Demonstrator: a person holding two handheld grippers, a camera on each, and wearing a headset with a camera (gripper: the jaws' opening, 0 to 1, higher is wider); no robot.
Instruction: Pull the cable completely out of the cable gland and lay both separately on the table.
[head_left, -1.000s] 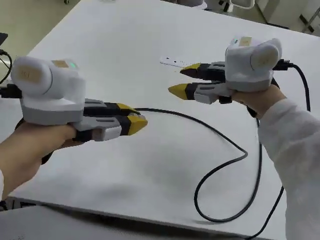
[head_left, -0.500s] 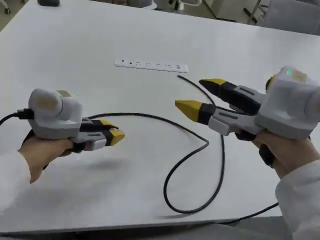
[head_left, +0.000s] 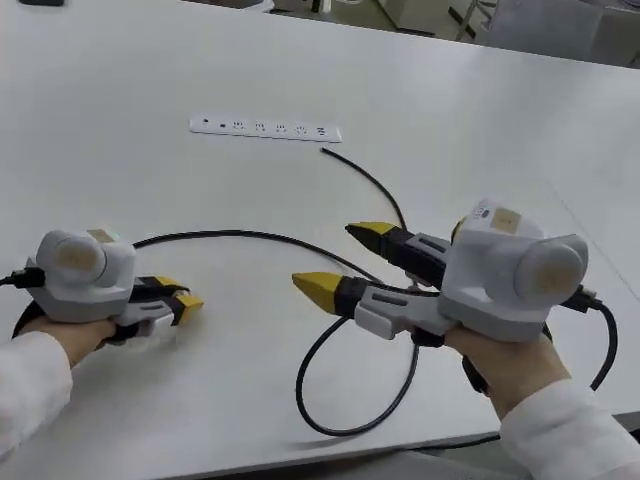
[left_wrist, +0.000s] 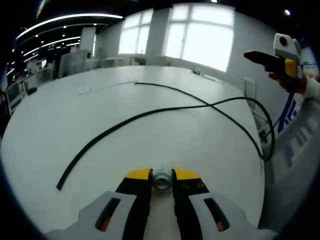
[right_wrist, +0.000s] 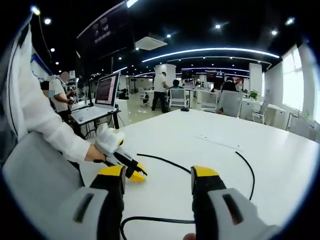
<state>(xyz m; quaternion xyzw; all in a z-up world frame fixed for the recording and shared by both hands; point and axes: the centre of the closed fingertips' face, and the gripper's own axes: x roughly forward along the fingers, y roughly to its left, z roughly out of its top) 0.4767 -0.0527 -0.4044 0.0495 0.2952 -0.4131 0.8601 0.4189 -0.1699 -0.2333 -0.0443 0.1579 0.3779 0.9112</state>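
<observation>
Left gripper (head_left: 186, 299) lowered, clamped on silver cable gland (left_wrist: 161, 178) | black cable (head_left: 230, 233) free | right gripper (head_left: 323, 255) wide open, empty

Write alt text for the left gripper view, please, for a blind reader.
The left gripper holds a small metal cable gland between its yellow-tipped jaws. The black cable lies free on the white table beyond; the right gripper hovers upper right.

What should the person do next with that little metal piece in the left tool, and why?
Probably lower the left gripper to the table and open it: the cable gland sits clamped in its jaws, while the cable already lies free on the table.
</observation>
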